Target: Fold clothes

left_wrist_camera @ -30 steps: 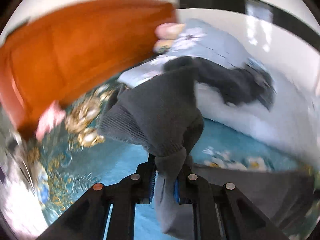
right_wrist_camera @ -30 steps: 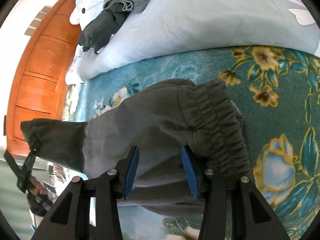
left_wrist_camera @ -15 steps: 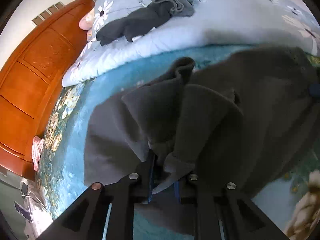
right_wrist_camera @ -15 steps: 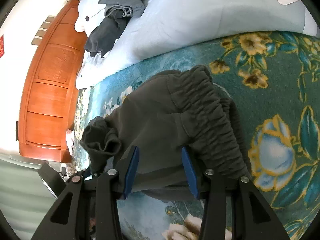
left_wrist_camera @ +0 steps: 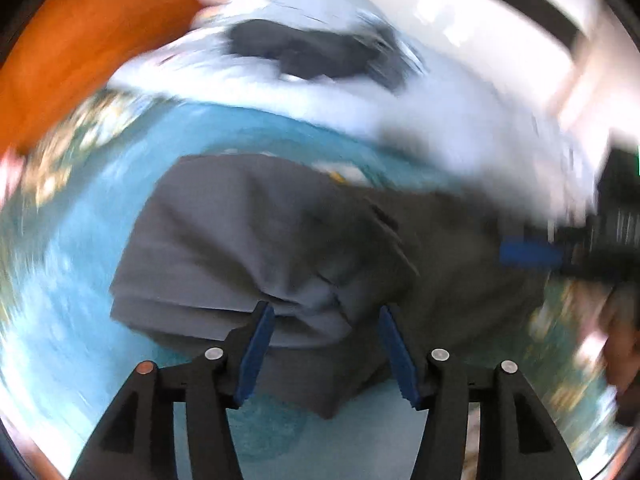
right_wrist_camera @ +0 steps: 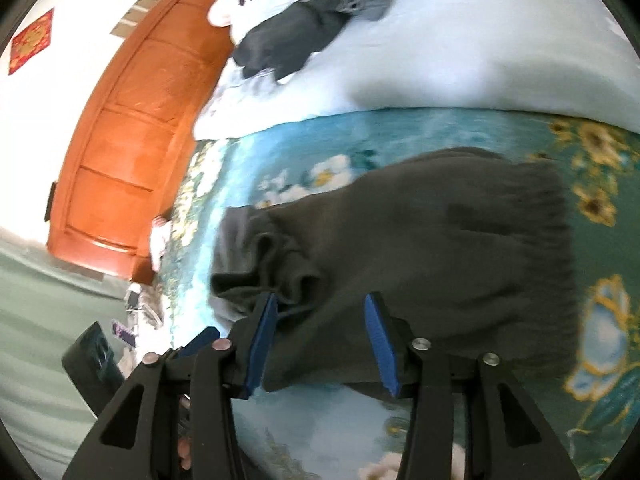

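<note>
Teal floral bedspread [right_wrist_camera: 500, 152], folded grey pants [right_wrist_camera: 420, 260], both claws spread

I am over a teal bedspread patterned with yellow and white flowers [right_wrist_camera: 592, 200], which fills the near part of both views. Beyond it lies a pale blue quilt [right_wrist_camera: 460, 52], bunched in a long ridge across the far side. To the left stands an orange-brown panelled wooden headboard [right_wrist_camera: 132, 128]. Behind that rises a white wall [right_wrist_camera: 72, 12], carrying a small red square paper decoration with gold marks [right_wrist_camera: 31, 46] at far left. Lower left I see a greyish-green floor [right_wrist_camera: 36, 320]. In my left view everything is blurred; bright daylight glares off the white wall [left_wrist_camera: 472, 20] at the far right.
</note>
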### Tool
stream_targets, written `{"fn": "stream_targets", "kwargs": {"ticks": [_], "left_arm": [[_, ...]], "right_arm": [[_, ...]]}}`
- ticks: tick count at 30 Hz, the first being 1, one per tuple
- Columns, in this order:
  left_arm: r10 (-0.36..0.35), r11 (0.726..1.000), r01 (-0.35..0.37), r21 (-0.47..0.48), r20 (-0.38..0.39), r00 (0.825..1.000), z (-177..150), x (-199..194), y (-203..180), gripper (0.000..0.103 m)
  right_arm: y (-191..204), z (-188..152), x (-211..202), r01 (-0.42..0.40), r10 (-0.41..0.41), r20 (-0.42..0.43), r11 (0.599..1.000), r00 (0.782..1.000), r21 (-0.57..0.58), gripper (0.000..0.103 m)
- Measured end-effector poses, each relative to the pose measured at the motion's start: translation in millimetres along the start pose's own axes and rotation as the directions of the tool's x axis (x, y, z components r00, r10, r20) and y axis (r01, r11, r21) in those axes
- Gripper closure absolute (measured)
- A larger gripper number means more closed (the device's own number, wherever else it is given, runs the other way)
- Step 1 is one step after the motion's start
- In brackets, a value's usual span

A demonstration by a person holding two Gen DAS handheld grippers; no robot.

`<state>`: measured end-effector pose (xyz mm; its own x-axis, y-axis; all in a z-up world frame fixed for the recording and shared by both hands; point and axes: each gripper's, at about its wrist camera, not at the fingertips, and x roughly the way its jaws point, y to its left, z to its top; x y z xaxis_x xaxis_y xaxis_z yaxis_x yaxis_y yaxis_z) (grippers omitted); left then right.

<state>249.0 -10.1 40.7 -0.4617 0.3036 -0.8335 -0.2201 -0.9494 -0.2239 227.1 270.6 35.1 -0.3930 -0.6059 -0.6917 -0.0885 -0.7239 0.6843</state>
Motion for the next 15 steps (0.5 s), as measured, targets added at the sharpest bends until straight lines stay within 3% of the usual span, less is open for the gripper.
{"fn": "stream_targets", "kwargs": {"ticks": [2, 4, 5, 6, 7, 8, 9, 11, 12, 15], "left_arm": [[-0.032, 0.983, 0.037, -0.179, 0.03, 0.999, 8, -6, 36, 0.038], [-0.054, 0.919, 0.07, -0.387, 0.051, 0.997, 7, -7, 84, 0.038], [-0.059, 0.892, 0.079, -0.445, 0.058, 0.997, 3, -6, 98, 0.038], [-0.077, 0.842, 0.102, -0.53, 0.069, 0.995, -4, -5, 117, 0.038], [-0.104, 0.765, 0.133, -0.63, 0.084, 0.991, -16, -3, 137, 0.038], [-0.113, 0.718, 0.143, -0.681, 0.09, 0.99, -23, -2, 144, 0.038], [-0.123, 0.651, 0.16, -0.742, 0.104, 0.987, -33, -1, 156, 0.038], [-0.125, 0.6, 0.179, -0.779, 0.13, 0.984, -41, -1, 160, 0.038], [-0.122, 0.591, 0.184, -0.786, 0.138, 0.983, -44, -3, 159, 0.038], [-0.126, 0.6, 0.183, -0.779, 0.134, 0.983, -41, 0, 157, 0.038]], "right_arm": [[9, -1, 6, -0.039, 0.039, -0.012, 0.999, 0.999, -0.003, 0.049], [21, 3, 17, -0.106, 0.106, -0.028, 0.994, 0.994, 0.008, 0.048], [26, 5, 23, -0.137, 0.138, -0.034, 0.99, 0.99, 0.018, 0.047], [30, 9, 31, -0.163, 0.165, -0.037, 0.986, 0.986, 0.035, 0.047], [32, 12, 36, -0.167, 0.169, -0.038, 0.985, 0.985, 0.05, 0.047], [32, 15, 42, -0.169, 0.172, -0.036, 0.983, 0.984, 0.069, 0.047], [33, 19, 48, -0.172, 0.176, -0.033, 0.981, 0.984, 0.088, 0.047], [32, 26, 60, -0.15, 0.156, -0.04, 0.981, 0.987, 0.123, 0.047], [31, 28, 65, -0.129, 0.137, -0.049, 0.982, 0.989, 0.139, 0.047], [28, 29, 81, -0.076, 0.092, -0.09, 0.982, 0.992, 0.172, 0.047]]}}
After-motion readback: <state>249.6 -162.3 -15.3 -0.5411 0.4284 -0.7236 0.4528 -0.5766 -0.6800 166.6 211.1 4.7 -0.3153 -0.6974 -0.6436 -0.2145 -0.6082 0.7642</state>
